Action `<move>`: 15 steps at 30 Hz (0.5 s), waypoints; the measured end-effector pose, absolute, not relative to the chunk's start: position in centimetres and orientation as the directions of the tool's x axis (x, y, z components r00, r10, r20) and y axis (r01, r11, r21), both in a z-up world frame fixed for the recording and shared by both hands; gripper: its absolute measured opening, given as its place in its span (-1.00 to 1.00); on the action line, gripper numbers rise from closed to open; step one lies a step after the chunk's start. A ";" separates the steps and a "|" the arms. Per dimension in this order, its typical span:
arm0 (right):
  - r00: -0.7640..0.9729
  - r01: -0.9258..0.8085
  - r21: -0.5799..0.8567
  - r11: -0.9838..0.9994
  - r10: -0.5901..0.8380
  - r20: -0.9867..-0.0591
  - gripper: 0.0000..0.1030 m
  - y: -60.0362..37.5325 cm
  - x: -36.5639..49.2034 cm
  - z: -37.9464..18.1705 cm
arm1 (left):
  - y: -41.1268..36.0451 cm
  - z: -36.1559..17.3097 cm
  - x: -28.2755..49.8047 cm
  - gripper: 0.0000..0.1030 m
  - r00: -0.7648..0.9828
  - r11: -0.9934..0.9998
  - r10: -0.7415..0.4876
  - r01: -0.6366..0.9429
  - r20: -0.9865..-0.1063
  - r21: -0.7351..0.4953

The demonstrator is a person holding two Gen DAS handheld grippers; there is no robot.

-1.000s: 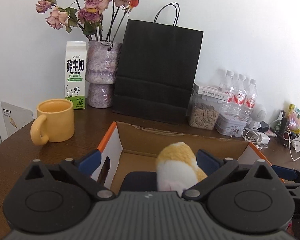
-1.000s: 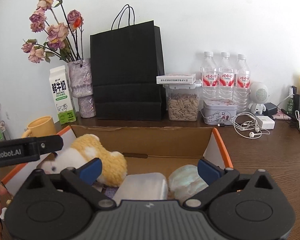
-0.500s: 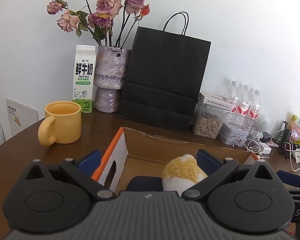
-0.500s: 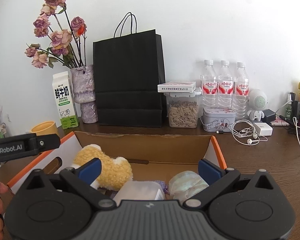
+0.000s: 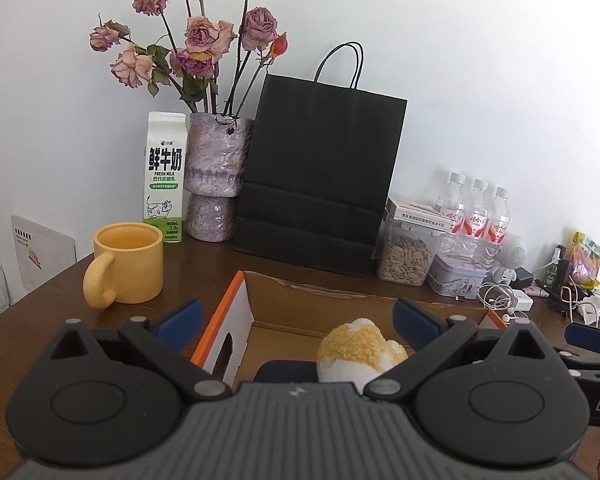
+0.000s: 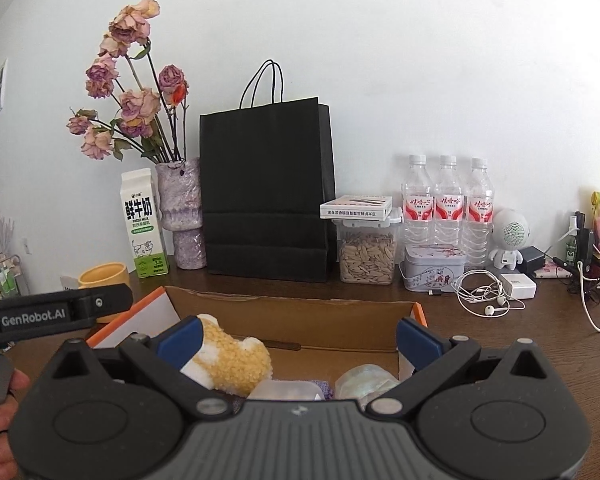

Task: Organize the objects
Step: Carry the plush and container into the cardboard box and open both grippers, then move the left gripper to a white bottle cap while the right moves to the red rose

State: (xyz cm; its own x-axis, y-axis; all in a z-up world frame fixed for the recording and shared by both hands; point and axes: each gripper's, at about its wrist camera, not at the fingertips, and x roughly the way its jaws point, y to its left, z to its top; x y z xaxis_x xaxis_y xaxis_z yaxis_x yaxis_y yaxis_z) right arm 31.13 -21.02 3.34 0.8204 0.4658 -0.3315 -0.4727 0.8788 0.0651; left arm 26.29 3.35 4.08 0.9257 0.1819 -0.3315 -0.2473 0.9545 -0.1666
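Over the cardboard box (image 6: 292, 312), at the near edge of the brown desk (image 5: 204, 276): both tongs held level, jaws spread wide, nothing between them.

Left gripper (image 5: 296, 318) — blue pads far apart, empty; straddles the box's orange-edged left wall, aimed at the back of the desk. Right gripper (image 6: 298, 334) — likewise fully open, empty; positioned above the box interior. Reads as a hover between placements, neither tool committed to a pick.

Plush toy (image 6: 232, 356), yellow and white, lying inside the box toward its left side, not gripped; sits just beside the right tool's left pad in the right wrist view without visible contact. Beside it in the box: a pale plastic-wrapped bundle (image 6: 366, 378) and a translucent container (image 6: 286, 390), packed close, presumably to keep loose items together.

Still outside the box: yellow mug (image 5: 126, 262), well left of it. Milk carton (image 5: 165, 178), vase (image 5: 218, 178) and black paper bag (image 5: 320, 176) lined against the wall, apparently kept as is.

Judgement: box partly filled; mug a likely next candidate, uncertain.
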 end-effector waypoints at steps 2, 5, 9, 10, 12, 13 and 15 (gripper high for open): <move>0.823 -0.475 0.049 0.879 0.463 -0.330 1.00 -21.5 30.6 3.6 | 3.5 4.4 25.9 1.00 0.926 0.955 0.181 -0.245 -0.330 -0.164; 0.823 -0.476 0.022 0.879 0.455 -0.340 1.00 -22.3 30.1 4.0 | 3.7 5.0 25.3 1.00 0.926 0.956 0.194 -0.253 -0.323 -0.150; 0.817 -0.472 0.027 0.881 0.448 -0.363 1.00 -24.0 29.7 4.7 | 4.2 6.2 24.2 1.00 0.927 0.954 0.215 -0.267 -0.308 -0.135; 0.822 -0.464 0.021 0.886 0.439 -0.363 1.00 -24.4 29.5 4.9 | 4.4 6.5 23.9 1.00 0.927 0.954 0.218 -0.269 -0.306 -0.133; 0.829 -0.452 0.009 0.892 0.424 -0.365 1.00 -25.3 29.1 5.2 | 4.7 7.1 23.2 1.00 0.929 0.955 0.217 -0.266 -0.298 -0.134; 0.831 -0.446 0.007 0.895 0.417 -0.367 1.00 -25.7 28.8 5.2 | 4.9 7.4 22.7 1.00 0.932 0.955 0.217 -0.264 -0.291 -0.133; 0.834 -0.434 0.007 0.901 0.405 -0.375 1.00 -26.7 28.4 5.2 | 5.2 7.7 21.8 1.00 0.934 0.957 0.225 -0.265 -0.276 -0.120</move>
